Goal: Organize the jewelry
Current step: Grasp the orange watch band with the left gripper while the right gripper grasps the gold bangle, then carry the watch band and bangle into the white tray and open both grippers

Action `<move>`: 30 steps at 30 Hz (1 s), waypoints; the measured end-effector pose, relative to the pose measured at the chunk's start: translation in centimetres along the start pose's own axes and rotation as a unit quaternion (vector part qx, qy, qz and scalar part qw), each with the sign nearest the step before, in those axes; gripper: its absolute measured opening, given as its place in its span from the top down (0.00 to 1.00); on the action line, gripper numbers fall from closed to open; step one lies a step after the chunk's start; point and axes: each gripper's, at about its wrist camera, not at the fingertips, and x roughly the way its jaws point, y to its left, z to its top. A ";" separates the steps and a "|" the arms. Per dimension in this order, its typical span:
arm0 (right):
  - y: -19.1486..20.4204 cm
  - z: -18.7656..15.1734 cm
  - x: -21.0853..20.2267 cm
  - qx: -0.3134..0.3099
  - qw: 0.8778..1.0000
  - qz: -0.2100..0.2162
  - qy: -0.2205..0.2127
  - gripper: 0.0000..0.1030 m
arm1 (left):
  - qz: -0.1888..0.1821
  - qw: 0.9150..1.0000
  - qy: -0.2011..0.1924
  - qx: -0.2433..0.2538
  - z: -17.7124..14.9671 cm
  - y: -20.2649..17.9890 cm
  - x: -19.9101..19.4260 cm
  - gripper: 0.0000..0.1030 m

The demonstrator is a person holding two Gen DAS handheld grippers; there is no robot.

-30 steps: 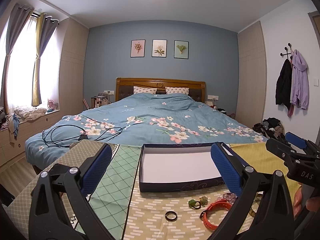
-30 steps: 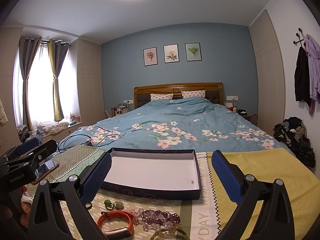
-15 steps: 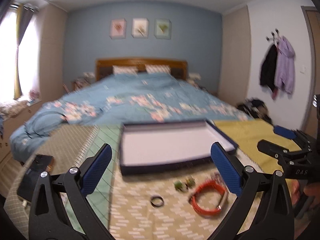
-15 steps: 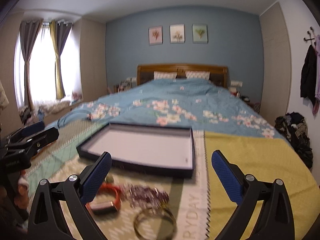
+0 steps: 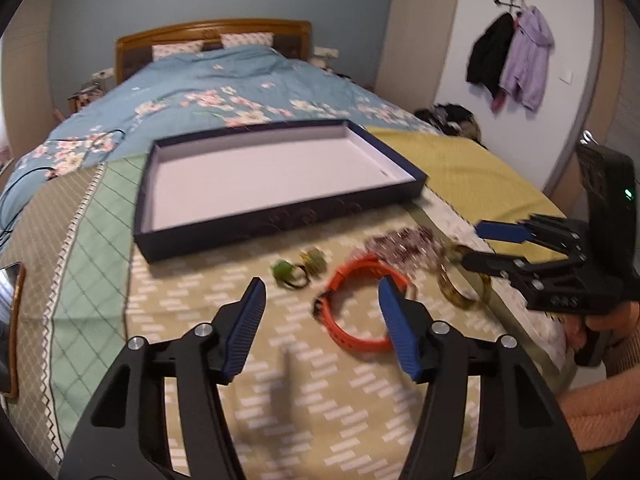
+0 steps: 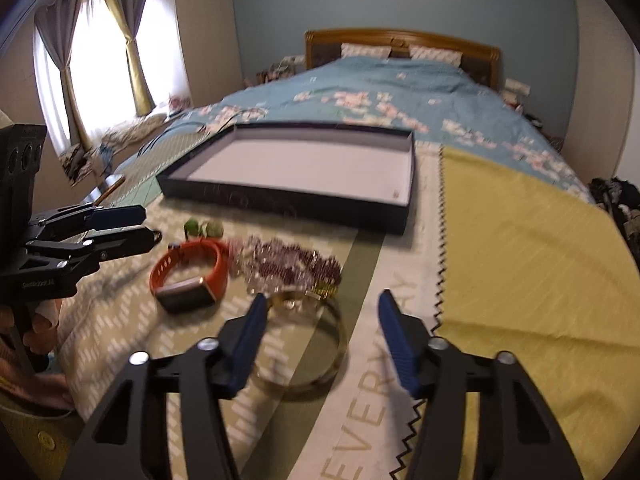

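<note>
The left gripper (image 5: pixel 322 304) hangs over a table cloth with white dashes (image 5: pixel 352 408). Its blue jaws are about half open and closing, and they hold nothing. The orange rubber watch band (image 5: pixel 352 312) lies on the cloth just past the right jaw, partly hidden behind it. A little to the left of the band and farther off are two small green rings (image 5: pixel 298 270), blurred.

The right gripper (image 6: pixel 322 316) hangs over the same cloth, off to the right. Its jaws are also about half open and closing, with nothing in their grip. A thin gold metal bangle (image 6: pixel 320 356) lies flat below and between them, close to the left jaw. Just beyond it is a heap of purple and clear beads (image 6: pixel 288 266), touching the orange band.

Farther away sits a flat dark blue box with a white inside (image 5: pixel 256 184), open on top. A big bed with a blue flowered cover (image 5: pixel 240 88) stands behind it.
</note>
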 end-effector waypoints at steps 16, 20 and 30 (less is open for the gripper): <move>-1.4 -0.2 0.5 0.032 0.996 0.065 0.043 0.93 | -0.058 0.994 0.081 -0.040 -0.6 0.3 2.7 0.82; -1.6 0.9 -0.3 0.037 0.997 0.070 0.023 0.93 | -0.053 0.995 0.083 -0.031 -0.2 0.3 2.6 0.92; -1.9 5.3 0.3 0.036 0.995 0.085 -0.021 0.93 | -0.028 0.999 0.039 0.012 1.9 0.4 0.1 0.95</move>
